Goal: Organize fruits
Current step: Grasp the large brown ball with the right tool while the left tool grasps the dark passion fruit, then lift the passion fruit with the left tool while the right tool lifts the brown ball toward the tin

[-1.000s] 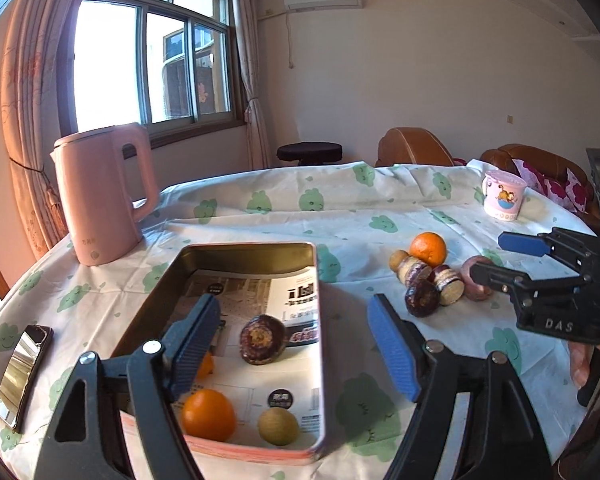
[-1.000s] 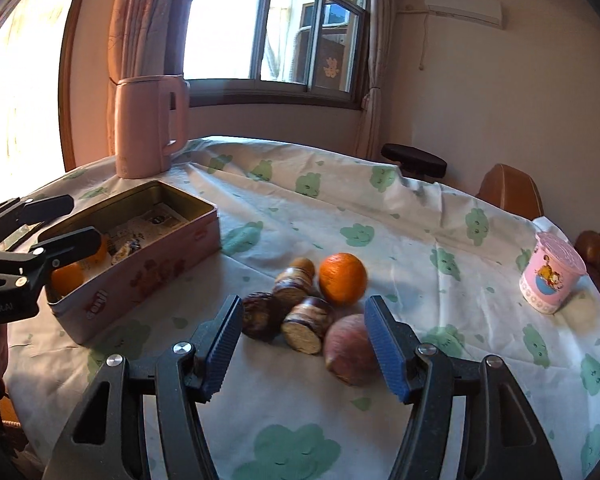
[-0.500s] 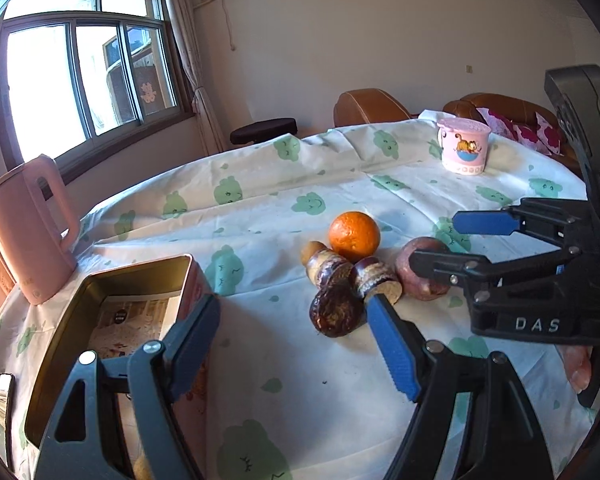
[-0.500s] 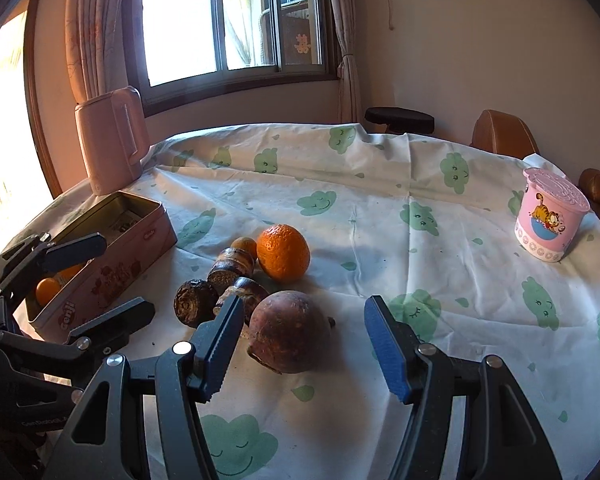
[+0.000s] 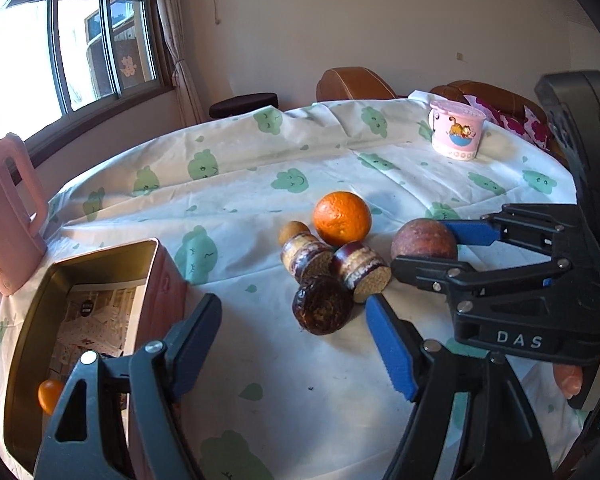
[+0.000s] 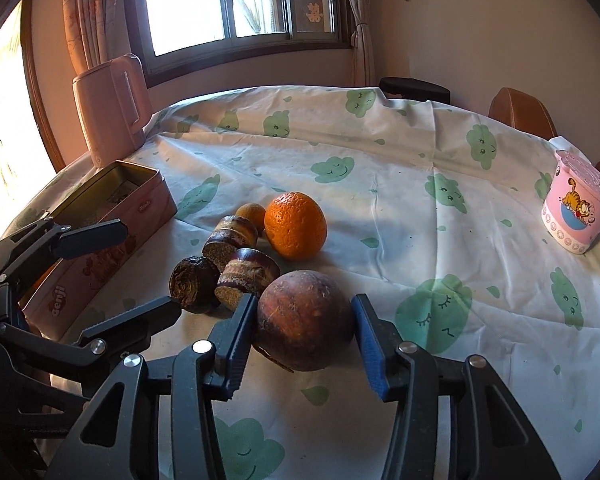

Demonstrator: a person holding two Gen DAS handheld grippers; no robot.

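The right gripper [image 6: 304, 320] sits at lower centre of the right wrist view, its jaws closing around a round reddish-brown fruit [image 6: 305, 320] that rests on the desk [image 6: 380, 168]. The left pad touches the fruit's side; the blue right pad stands just beside it, and contact there cannot be confirmed.

The left gripper [image 5: 294, 322] occupies the lower part of the left wrist view. Its jaws are apart and closing, with a dark wrinkled fruit [image 5: 322, 306] just beyond the tips and nothing pressed between the pads.

Fruit cluster, centre of both views:
- An orange [image 6: 295, 226] stands at the far side.
- Two cut fruit pieces [image 6: 246, 274] with striped brown skin lie between the orange and the dark wrinkled fruit, touching one another.
- A small tan fruit [image 5: 294, 230] lies behind the cut pieces, just beside the orange.

An open pink tin [image 5: 100, 280] stands at lower left of the left wrist view, lined with printed paper; a small orange fruit [image 5: 50, 396] shows inside near its lower edge. A pink kettle [image 6: 110, 108] stands beyond the tin by the window. A pink cartoon cup [image 6: 576, 208] stands at the right edge, well apart from the fruit. The desk carries a white cloth with green cloud prints.
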